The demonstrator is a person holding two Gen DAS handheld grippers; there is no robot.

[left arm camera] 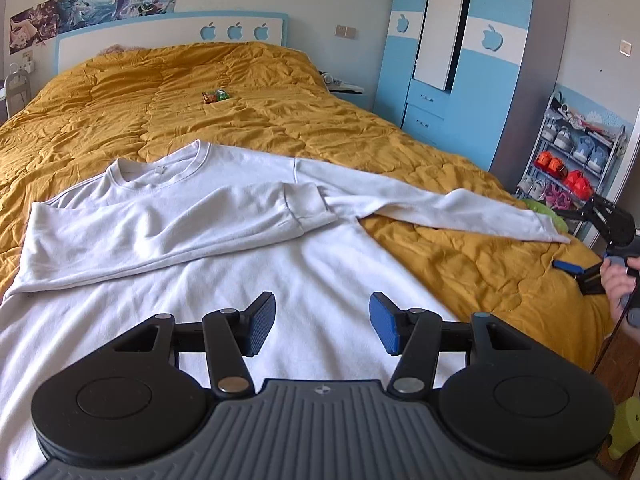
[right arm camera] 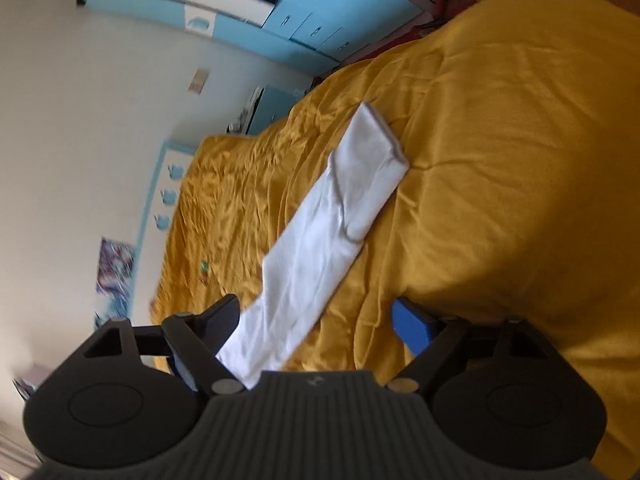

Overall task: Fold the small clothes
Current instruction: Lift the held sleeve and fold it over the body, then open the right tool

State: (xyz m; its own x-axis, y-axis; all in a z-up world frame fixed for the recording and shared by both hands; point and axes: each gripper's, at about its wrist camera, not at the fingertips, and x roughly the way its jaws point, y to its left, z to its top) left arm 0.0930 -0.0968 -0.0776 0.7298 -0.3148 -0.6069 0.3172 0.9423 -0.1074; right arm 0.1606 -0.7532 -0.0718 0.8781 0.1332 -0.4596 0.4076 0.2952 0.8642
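Mustard quilt (left arm camera: 248,120) | white sweatshirt (left arm camera: 224,248) beneath parted left tongs (left arm camera: 322,322)

The right wrist view is smeared by motion. There the sleeve (right arm camera: 340,216) runs under the gripper body, its shoulder end hidden. In the left wrist view the sweatshirt's (left arm camera: 224,264) hem is cut off behind the gripper, and the small wrapper (left arm camera: 216,96) on the bed is too small to identify.
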